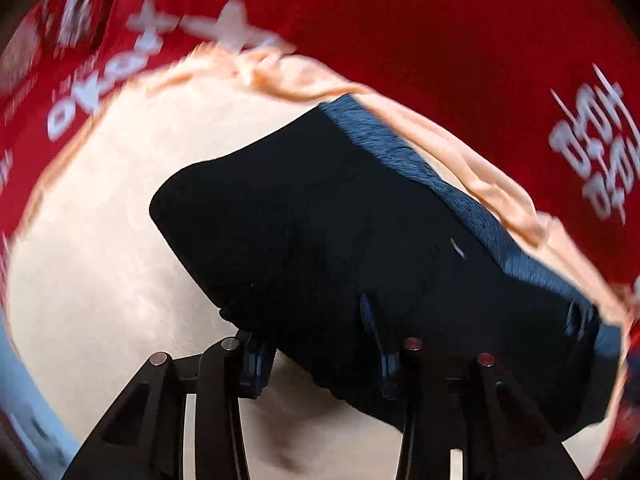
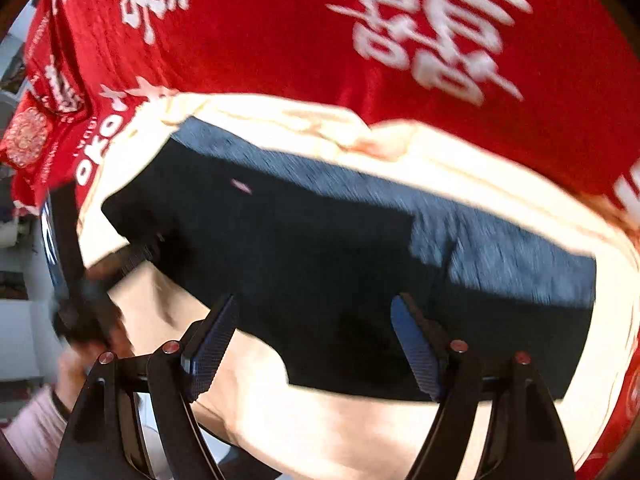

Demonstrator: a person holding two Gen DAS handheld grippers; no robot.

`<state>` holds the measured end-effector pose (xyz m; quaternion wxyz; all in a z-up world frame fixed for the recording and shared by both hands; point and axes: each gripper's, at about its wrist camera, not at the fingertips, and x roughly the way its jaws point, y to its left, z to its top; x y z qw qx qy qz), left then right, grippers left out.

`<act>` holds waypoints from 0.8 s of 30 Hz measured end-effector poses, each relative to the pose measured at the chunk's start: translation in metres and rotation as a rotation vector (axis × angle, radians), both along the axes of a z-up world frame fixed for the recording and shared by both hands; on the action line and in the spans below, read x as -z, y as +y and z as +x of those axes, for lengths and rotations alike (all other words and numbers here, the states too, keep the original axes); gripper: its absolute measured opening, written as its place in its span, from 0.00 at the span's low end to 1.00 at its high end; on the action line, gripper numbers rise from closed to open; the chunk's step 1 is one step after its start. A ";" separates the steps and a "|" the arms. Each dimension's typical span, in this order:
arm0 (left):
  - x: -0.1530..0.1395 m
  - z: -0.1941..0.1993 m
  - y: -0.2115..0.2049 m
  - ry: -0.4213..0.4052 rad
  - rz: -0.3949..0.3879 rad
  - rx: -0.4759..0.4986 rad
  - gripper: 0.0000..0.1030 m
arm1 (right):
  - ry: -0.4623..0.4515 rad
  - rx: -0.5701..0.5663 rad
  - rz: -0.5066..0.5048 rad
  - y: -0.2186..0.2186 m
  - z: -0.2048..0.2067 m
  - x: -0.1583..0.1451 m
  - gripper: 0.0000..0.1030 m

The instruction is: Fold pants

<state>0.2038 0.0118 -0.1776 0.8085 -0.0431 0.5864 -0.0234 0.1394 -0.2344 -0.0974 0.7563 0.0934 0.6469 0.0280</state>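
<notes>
The dark navy pants (image 1: pixel 320 220) lie folded into a broad band on a cream cloth (image 1: pixel 100 240). My left gripper (image 1: pixel 312 344) points down at their near edge. It is shut on the pants, with a thick fold of fabric bunched between the pads and lifted a little, a shadow beneath it. In the right wrist view the pants (image 2: pixel 320 260) stretch across the middle. My right gripper (image 2: pixel 316 340) hangs open above their near edge with nothing between its fingers. The left gripper (image 2: pixel 140 254) shows blurred at the pants' left corner.
A red cloth with white lettering (image 1: pixel 400 40) lies under the cream cloth and fills the far side. A person's hand and pink sleeve (image 2: pixel 32 428) hold the left gripper at the lower left. Both views are motion-blurred.
</notes>
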 end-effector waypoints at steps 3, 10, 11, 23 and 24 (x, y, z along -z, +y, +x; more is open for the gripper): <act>-0.005 -0.006 -0.008 -0.035 0.050 0.054 0.40 | 0.000 -0.066 0.043 0.018 0.034 -0.010 0.79; -0.012 -0.018 -0.031 -0.104 0.179 0.164 0.40 | 0.050 -0.205 0.090 0.072 0.092 -0.015 0.80; -0.012 -0.020 -0.034 -0.113 0.200 0.177 0.40 | 0.073 -0.219 0.084 0.079 0.098 -0.013 0.80; -0.011 -0.037 -0.055 -0.168 0.342 0.269 0.40 | 0.347 -0.411 0.052 0.181 0.147 0.033 0.82; -0.011 -0.038 -0.055 -0.170 0.348 0.272 0.40 | 0.375 -0.437 0.041 0.191 0.147 0.041 0.82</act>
